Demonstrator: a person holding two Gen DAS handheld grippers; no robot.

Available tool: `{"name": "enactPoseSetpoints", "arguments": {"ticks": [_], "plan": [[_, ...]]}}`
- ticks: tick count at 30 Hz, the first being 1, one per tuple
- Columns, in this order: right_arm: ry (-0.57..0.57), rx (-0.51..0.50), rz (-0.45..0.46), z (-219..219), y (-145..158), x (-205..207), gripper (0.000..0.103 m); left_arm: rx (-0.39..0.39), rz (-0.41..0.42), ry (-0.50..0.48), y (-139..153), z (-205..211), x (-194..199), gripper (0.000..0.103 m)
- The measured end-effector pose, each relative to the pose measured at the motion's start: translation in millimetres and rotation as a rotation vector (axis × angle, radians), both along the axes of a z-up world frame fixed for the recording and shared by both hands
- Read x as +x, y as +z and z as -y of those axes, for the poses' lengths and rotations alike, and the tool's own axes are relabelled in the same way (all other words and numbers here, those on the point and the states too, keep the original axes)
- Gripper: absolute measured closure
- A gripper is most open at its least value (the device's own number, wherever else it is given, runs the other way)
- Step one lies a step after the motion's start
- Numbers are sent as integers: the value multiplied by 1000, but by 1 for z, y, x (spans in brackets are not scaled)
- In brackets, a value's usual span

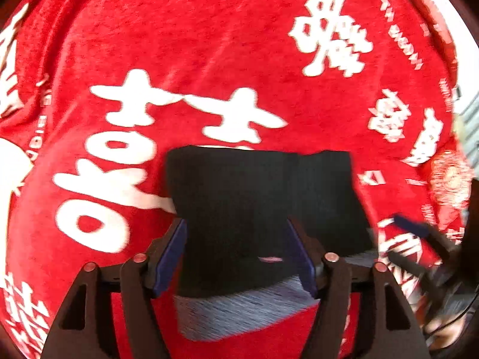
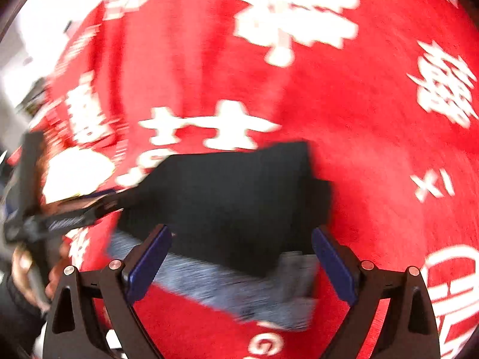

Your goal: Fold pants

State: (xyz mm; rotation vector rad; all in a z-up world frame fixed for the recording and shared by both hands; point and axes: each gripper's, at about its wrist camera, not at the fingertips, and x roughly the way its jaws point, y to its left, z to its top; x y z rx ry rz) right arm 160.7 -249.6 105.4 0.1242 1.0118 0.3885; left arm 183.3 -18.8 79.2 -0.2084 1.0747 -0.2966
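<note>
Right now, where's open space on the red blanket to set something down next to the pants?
Free: the red blanket beyond the far edge of the folded black pants, and the stretch to the pants' right in the right view. Crowded: the near edge, where the open left gripper and right gripper straddle the pants.

Pants (image 1: 263, 209): folded, lying flat on printed cloth (image 1: 209, 45), which extends past them at every clock direction. Left gripper (image 1: 239, 257): over the pants' 6 o'clock edge, fingers spread either side. Right gripper (image 2: 242, 257): likewise placed; the left gripper at its 9 o'clock.
</note>
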Motion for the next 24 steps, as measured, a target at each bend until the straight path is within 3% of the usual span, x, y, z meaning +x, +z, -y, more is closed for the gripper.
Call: {"name": "enactPoseSetpoints", "arguments": {"ticks": [2,3,7,10,14,17,24], "plan": [[105,62,-31,-17,-6,-8,8,-22,-19,-57,-7,12,-4,27],[130,75,-61,-24,-16,-10,8,13,-23,-65,-14,18,-7,27],[83,74,-186,-18,-62,-7,7,116,-32,-106,-39,30,-12,27],[62,164,-189,-7,-54,-6,7,172,1,-140,-38,36,-18,27],[47,129,-97,1,-18,12,7,158,-15,-128,-39,35,-15,25],[38,113,-95,-2,-10,42,7,165,-9,-123,-39,36,-17,24],[21,34,-255,-20,-58,102,7,196,2,-140,-43,41,-20,22]]}}
